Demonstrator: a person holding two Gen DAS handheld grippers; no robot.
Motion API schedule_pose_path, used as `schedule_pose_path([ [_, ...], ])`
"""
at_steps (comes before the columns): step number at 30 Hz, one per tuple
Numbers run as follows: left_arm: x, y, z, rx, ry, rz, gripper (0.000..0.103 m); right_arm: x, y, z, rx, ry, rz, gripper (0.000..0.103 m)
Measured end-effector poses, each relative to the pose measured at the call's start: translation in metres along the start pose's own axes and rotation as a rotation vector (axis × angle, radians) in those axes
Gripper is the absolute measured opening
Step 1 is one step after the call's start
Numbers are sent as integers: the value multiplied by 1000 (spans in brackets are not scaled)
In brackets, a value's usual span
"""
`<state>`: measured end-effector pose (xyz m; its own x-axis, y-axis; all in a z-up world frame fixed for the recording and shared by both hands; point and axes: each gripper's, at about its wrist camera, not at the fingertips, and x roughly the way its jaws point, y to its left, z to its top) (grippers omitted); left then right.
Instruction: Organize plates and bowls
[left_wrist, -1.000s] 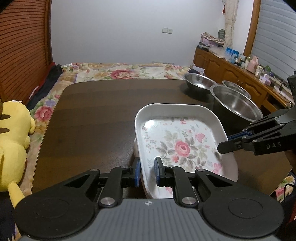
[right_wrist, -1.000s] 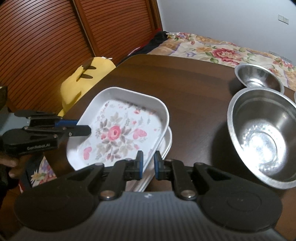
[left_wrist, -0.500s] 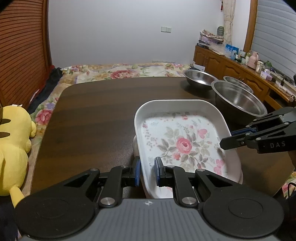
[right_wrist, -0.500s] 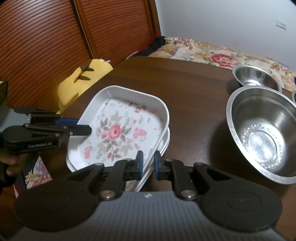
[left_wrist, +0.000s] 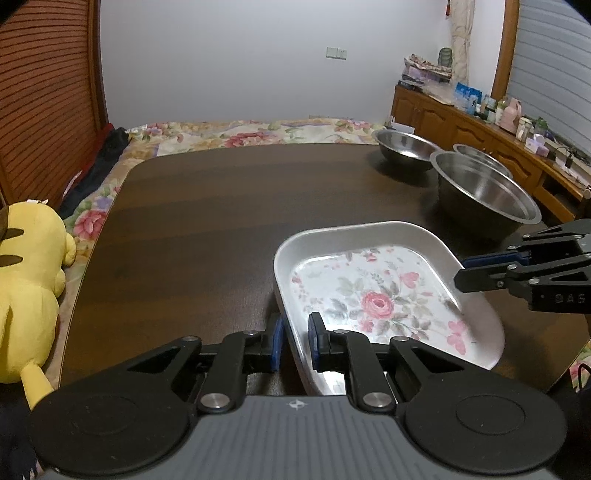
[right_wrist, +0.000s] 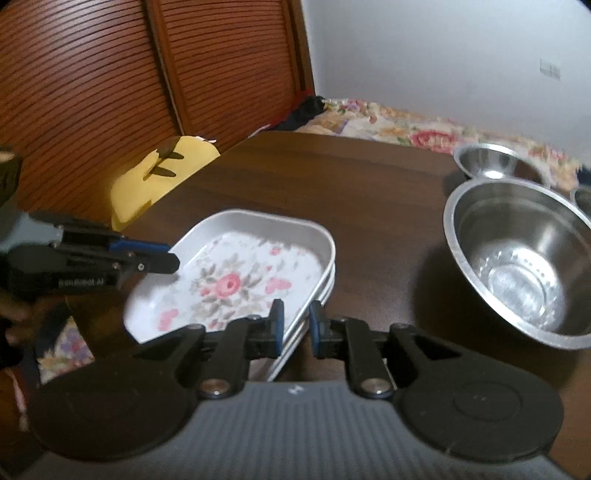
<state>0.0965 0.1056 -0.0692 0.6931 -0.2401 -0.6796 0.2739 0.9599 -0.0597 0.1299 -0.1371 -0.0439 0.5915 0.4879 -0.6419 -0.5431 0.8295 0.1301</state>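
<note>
- Dark wooden table (left_wrist: 207, 229): bears all the dishes; a floral bedspread (left_wrist: 243, 134) lies past its far edge.
- Yellow plush toy (left_wrist: 27, 288): lies off the table's left edge in the left wrist view, beside the slatted wooden doors (right_wrist: 92, 92).
- Large steel bowl (right_wrist: 517, 266): upright on the table, right of the plates and apart from them. Perforated bottom visible in the right wrist view.
- Small steel bowl (left_wrist: 404, 147): upright, farther back, near the table's far right corner. A third steel bowl (left_wrist: 480, 157) shows only its rim, behind the large one.
- Floral plate (left_wrist: 373, 295): white, rectangular with rounded corners, rose print inside. It sits on top of a stack of like plates (right_wrist: 325, 291) at the near side of the table; lower rims show beneath it in the right wrist view. How many lie below I cannot tell.
- Left gripper (left_wrist: 295, 343): clenched on the floral plate's near left rim, one blue pad on each side of the wall.
- Right gripper (right_wrist: 295, 323): straddles the opposite rim of the floral plate, and its jaws are opening. The rim is still between the pads; the right wrist view is blurred, so whether the pads still press on it I cannot tell.
</note>
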Motion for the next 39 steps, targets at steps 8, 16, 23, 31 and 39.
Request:
schedule_pose_path([
  [8, -6, 1, 3, -13, -24, 6, 17, -9, 0, -2, -16, -55, -18, 17],
  [16, -14, -7, 20, -5, -80, 5, 17, -27, -17, -2, 24, -113, -42, 17],
  [23, -8, -24, 34, 15, -119, -14, 26, -45, -38, 0, 51, -156, -80, 17],
  [31, 8, -53, 52, 50, -147, -50, 37, -68, -67, 3, 80, -223, -142, 17],
  [39, 27, -90, 66, 92, -171, -81, 70, -75, -99, -6, 120, -275, -238, 18],
])
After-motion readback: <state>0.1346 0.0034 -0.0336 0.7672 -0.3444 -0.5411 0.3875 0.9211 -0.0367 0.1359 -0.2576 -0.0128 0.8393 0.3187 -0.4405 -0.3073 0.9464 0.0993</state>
